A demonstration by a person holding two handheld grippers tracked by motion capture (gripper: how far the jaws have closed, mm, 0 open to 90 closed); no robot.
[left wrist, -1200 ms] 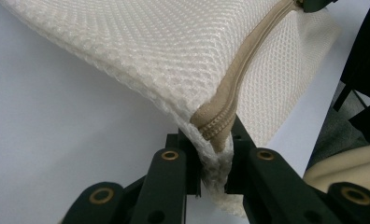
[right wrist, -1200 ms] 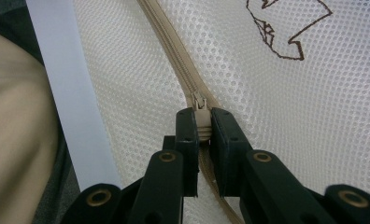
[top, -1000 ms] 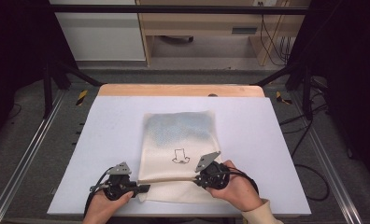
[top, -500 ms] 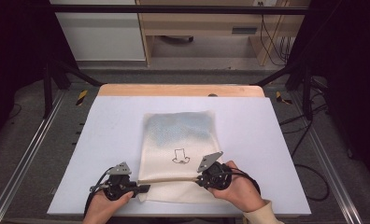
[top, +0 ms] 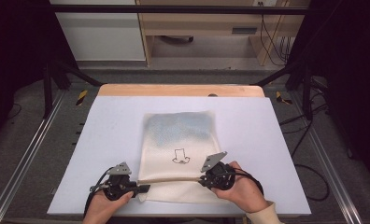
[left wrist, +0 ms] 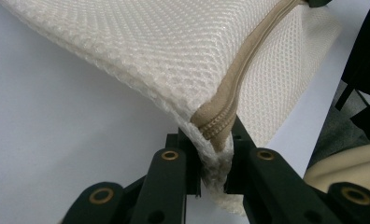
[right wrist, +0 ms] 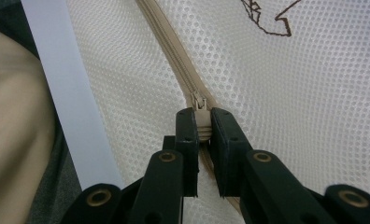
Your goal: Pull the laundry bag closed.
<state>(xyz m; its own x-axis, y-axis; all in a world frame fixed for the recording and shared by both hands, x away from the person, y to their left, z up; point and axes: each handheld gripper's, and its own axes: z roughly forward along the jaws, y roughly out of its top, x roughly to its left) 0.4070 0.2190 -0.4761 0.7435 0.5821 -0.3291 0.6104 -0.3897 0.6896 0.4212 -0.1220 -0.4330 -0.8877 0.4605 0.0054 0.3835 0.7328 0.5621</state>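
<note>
Jaws unmoved: left gripper (left wrist: pixel 214 175) pinching mesh bag (top: pixel 178 154), right gripper (right wrist: pixel 202 154) apparently zipper pull (right wrist: pixel 198 101).

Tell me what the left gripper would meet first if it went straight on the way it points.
Probably the cream mesh zipper bag itself; its jaws already clamp that bag's corner.

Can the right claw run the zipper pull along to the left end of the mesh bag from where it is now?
Probably yes. The right claw is shut on the zipper pull, the zipper lies bare across the mesh bag, and the left claw pinches the far end, holding it taut.
</note>
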